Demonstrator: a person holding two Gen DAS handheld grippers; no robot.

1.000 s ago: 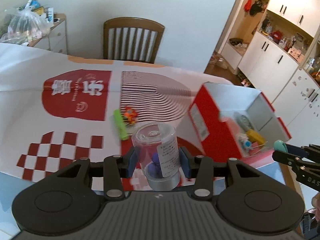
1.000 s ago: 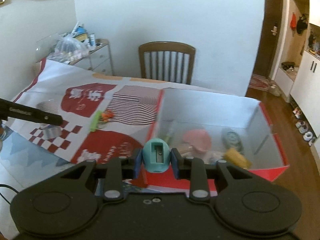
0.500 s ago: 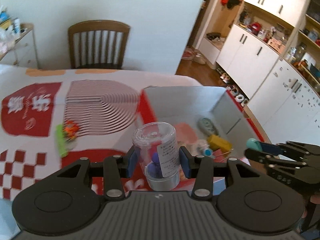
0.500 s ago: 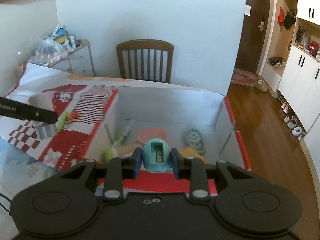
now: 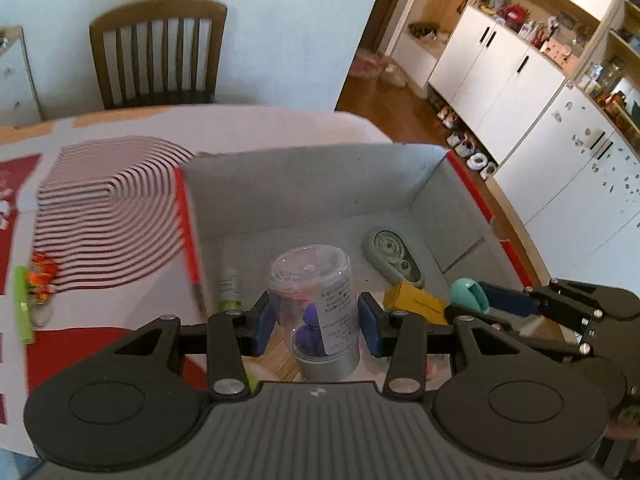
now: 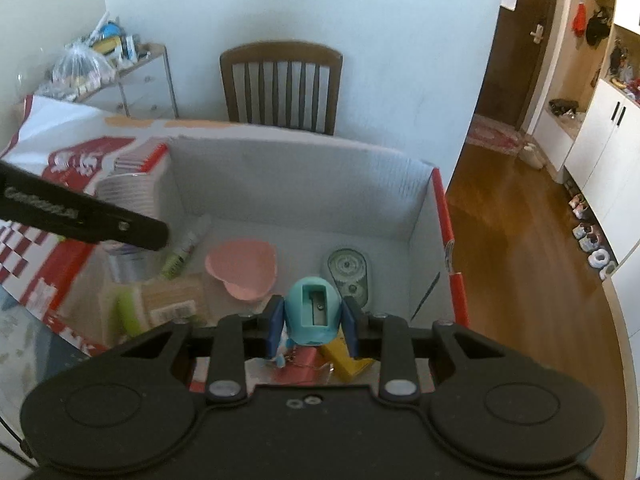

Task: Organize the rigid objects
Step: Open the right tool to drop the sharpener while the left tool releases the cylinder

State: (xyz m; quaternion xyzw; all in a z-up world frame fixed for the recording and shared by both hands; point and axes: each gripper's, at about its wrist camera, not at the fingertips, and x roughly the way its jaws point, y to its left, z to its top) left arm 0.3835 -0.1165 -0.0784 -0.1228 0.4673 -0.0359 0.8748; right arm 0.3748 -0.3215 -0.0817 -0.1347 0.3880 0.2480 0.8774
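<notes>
Both grippers over the open box [image 5: 304, 192], each loaded.

Left gripper [image 5: 316, 320] clamped on clear plastic jar [image 5: 312, 300], upright; right gripper [image 6: 310, 320] clenched on teal pencil sharpener [image 6: 314, 312], above yellow eraser box [image 6: 348, 356].

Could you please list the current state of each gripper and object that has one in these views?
left gripper: shut on clear jar
clear jar: upright, capped, held over box
right gripper: shut on sharpener
sharpener: held over box
box: open, partly filled
green marker: lying on tablecloth, outside box
</notes>
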